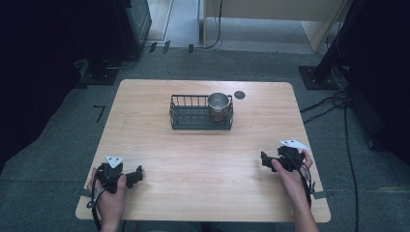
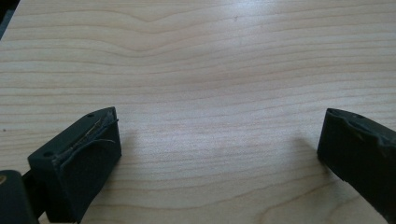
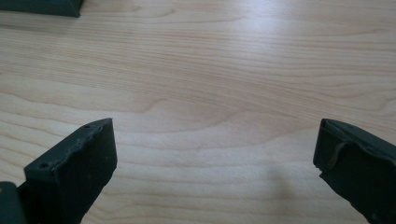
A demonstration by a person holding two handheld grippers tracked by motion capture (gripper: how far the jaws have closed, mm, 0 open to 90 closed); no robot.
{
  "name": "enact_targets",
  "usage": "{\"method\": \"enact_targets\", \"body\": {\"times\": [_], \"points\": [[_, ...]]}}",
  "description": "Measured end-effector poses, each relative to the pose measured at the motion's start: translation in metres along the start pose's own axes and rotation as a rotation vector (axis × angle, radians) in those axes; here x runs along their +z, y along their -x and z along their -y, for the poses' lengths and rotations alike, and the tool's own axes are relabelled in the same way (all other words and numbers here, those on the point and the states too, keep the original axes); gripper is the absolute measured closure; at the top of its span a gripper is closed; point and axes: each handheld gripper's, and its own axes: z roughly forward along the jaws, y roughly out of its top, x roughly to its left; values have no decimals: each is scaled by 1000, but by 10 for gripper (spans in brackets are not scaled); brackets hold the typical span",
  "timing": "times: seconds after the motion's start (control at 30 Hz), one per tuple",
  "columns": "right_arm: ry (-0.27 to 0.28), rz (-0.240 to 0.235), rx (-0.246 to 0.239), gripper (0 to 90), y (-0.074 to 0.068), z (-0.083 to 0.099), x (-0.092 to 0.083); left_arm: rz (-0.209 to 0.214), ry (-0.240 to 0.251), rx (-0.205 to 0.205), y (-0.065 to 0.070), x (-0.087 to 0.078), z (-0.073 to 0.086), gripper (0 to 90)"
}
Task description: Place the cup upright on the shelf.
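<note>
We rest both the left gripper [image 1: 137, 175] and right gripper [image 1: 265, 159] near the table's [image 1: 159, 145] front edge, jaws apart and empty, so next we must reach for the metal cup [image 1: 218, 105] standing in the wire basket's [image 1: 186, 120] right end.

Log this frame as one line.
left gripper: open, empty, near table edge | right gripper: open, empty | metal cup: upright in wire basket, right end

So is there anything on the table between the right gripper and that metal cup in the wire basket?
Nothing lies on the bare table between the right gripper and the metal cup. The cup stands inside the wire basket, at its right end, so the basket's wire wall surrounds it.
</note>
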Motion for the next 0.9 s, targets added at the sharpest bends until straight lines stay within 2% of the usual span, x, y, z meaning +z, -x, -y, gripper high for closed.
{"method": "enact_targets", "body": {"times": [0.43,0.63,0.9], "points": [[-24,54,17,0,20,22,-6,0,0,0,0,0,0,0],[-43,77,11,0,21,29,-4,0,0,0,0,0,0,0],[-20,80,14,0,21,32,-4,0,0,0,0,0,0,0]]}}
